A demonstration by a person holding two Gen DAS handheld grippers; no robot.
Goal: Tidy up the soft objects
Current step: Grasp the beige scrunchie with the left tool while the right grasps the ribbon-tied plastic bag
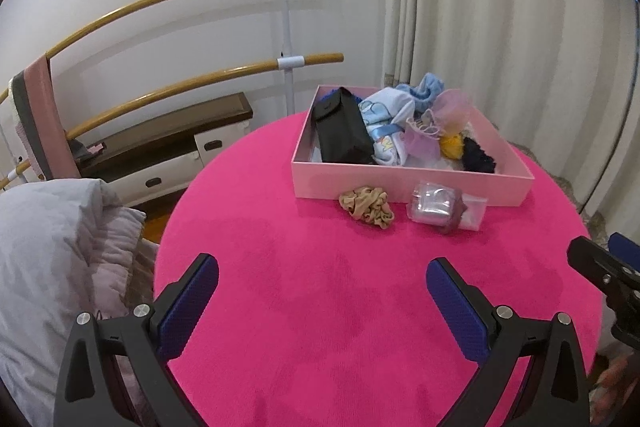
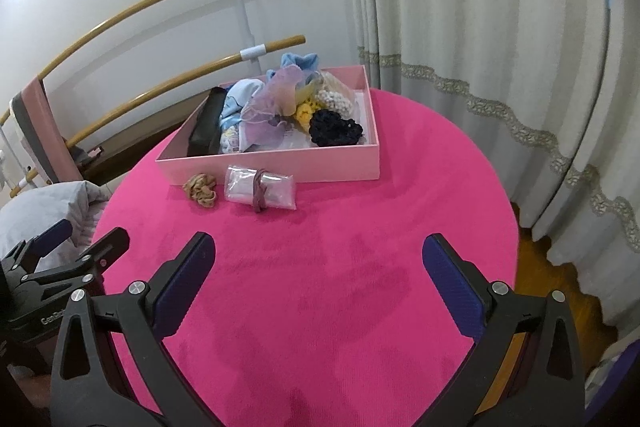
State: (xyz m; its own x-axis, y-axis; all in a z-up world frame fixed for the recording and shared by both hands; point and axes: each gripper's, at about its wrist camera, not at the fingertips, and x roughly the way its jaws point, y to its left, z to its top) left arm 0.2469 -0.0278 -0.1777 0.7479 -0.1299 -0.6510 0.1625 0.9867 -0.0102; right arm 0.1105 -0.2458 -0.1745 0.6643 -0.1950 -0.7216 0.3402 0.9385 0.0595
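Note:
A pink box stands at the far side of the round pink table. It holds a black pouch, pale blue cloth, a lilac sheer scrunchie, a yellow item and a dark navy scrunchie. In front of the box lie a beige scrunchie and a clear plastic packet bound with a maroon band. My left gripper and right gripper hover open over the near table, both empty.
Two wooden ballet bars on a white post stand behind the table by the wall. White curtains hang on the right. A grey-white padded blanket lies to the left. A low dark-topped cabinet sits by the wall.

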